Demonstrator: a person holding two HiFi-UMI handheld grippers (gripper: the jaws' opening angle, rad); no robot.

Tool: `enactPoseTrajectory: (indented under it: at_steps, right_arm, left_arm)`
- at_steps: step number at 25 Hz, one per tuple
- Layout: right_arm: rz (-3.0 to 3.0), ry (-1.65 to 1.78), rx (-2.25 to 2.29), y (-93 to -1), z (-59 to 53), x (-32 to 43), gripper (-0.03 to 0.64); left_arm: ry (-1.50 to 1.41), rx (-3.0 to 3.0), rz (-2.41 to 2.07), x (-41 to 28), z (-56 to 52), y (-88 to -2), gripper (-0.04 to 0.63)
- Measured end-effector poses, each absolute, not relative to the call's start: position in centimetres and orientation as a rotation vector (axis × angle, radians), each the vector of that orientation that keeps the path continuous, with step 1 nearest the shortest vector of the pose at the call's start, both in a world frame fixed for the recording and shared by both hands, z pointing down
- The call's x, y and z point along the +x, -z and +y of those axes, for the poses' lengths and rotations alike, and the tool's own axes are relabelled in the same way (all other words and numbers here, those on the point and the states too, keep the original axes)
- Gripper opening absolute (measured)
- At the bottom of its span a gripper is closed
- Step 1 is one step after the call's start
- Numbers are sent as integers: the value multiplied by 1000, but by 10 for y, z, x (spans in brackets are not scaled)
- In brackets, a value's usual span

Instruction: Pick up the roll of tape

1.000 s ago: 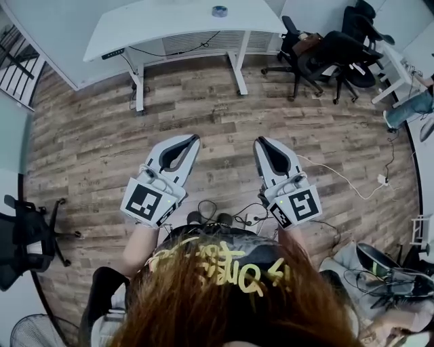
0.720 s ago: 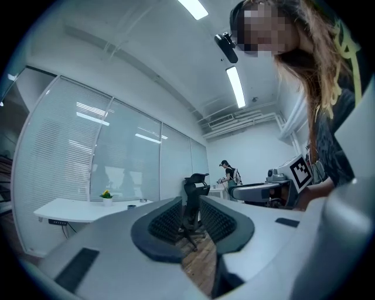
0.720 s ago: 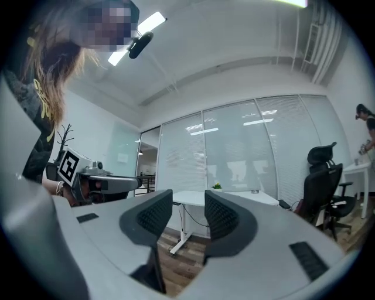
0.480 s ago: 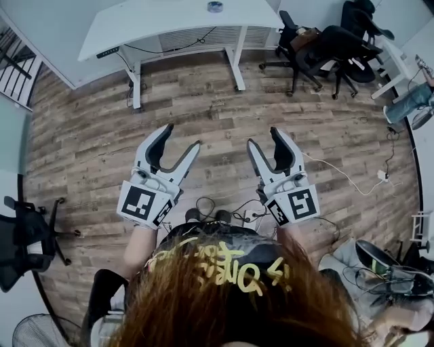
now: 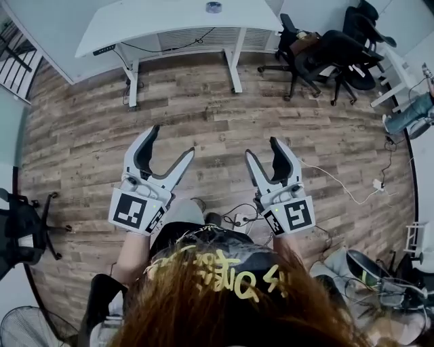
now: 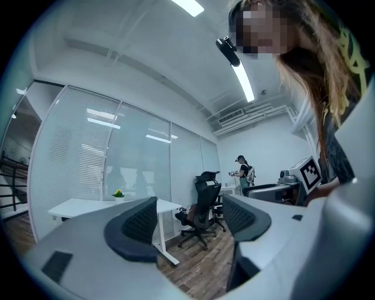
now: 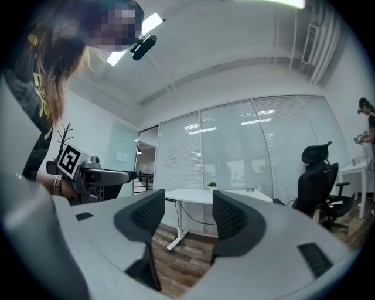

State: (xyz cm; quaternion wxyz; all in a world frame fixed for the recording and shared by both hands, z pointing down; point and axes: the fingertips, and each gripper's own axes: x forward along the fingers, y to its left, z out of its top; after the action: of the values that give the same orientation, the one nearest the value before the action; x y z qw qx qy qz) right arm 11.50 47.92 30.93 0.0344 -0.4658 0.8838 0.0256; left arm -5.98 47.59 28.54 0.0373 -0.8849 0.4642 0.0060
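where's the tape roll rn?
Head view, top centre: the roll of tape sits on the white desk, slightly right of its middle, towards the desk's far edge.

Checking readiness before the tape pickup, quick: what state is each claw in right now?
Left claw: open, jaws opening, nothing between them.
Right claw: open, jaws opening, nothing between them.

Matt, wood-grain plank floor [image 5: 203, 115]; smooth white table top [image 5: 169, 20]; matt black office chair [image 6: 205, 199]; glossy glass wall panels [image 7: 246, 152]; smooth white ceiling [image 7: 234, 58].
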Motion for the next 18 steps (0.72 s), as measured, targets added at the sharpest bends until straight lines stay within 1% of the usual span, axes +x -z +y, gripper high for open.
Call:
enactPoseTrajectory:
  at_steps: [8, 13, 18]
  right_arm:
    - [2754, -48, -1413, -325, 452, 105, 238]
    - [2730, -35, -1462, -330, 397, 97, 238]
    - [2701, -75, -1514, -323, 324, 90, 238]
  left_arm:
    - [-5, -2746, 1427, -63, 451, -301, 350]
    - [20, -2777, 1352, -69, 393, -310, 350]
    - [-12, -2770, 1285, -76, 312, -300, 350]
